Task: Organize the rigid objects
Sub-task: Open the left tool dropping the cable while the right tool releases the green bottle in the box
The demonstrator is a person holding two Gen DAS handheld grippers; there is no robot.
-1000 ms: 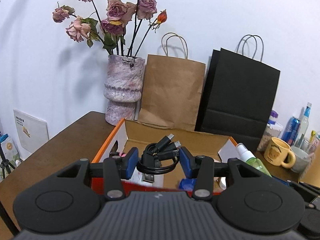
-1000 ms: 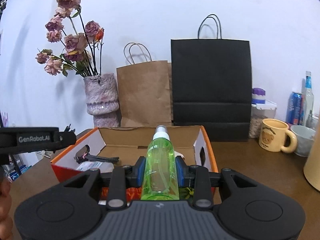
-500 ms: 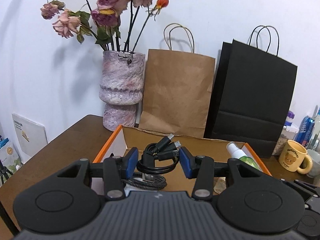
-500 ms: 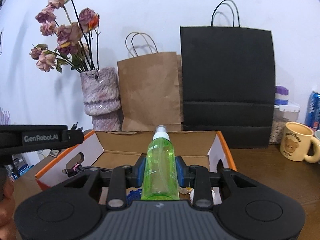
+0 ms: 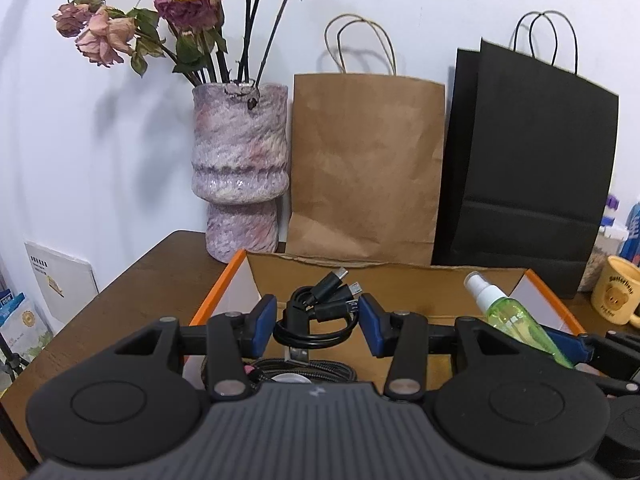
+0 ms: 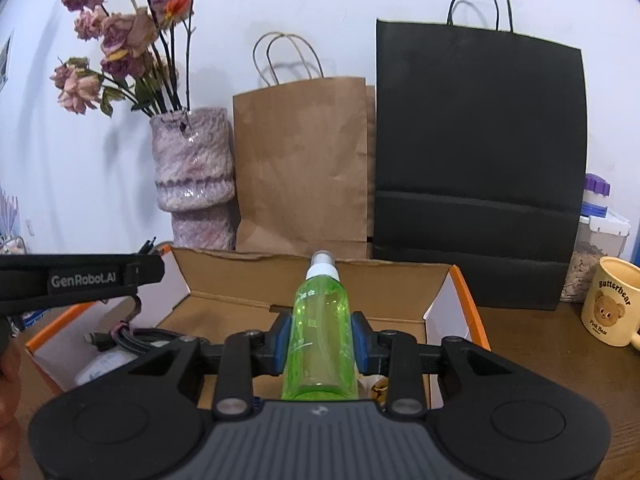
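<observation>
My left gripper (image 5: 318, 320) is shut on a coiled black cable bundle (image 5: 316, 310) with several plugs sticking up, held over the left part of an open cardboard box (image 5: 384, 276) with orange outer sides. My right gripper (image 6: 320, 340) is shut on a green spray bottle (image 6: 322, 320) with a white nozzle pointing forward, over the box's (image 6: 248, 276) right half. The left wrist view shows the bottle (image 5: 516, 324) at right, tilted. In the right wrist view the left gripper (image 6: 154, 270) appears side-on at left. Braided cables (image 5: 304, 368) and a white item (image 6: 100, 364) lie in the box.
Behind the box, against the white wall, stand a purple vase (image 5: 240, 176) of dried roses, a brown paper bag (image 5: 364, 168) and a black paper bag (image 6: 480, 160). A yellow bear mug (image 6: 612, 304) and a lidded jar (image 6: 596, 248) sit at right on the wooden table (image 5: 132, 284).
Both grippers have moved forward and a little down over the box, each keeping its hold. The vase and bags now loom larger and the box's front edge has dropped out of view.
</observation>
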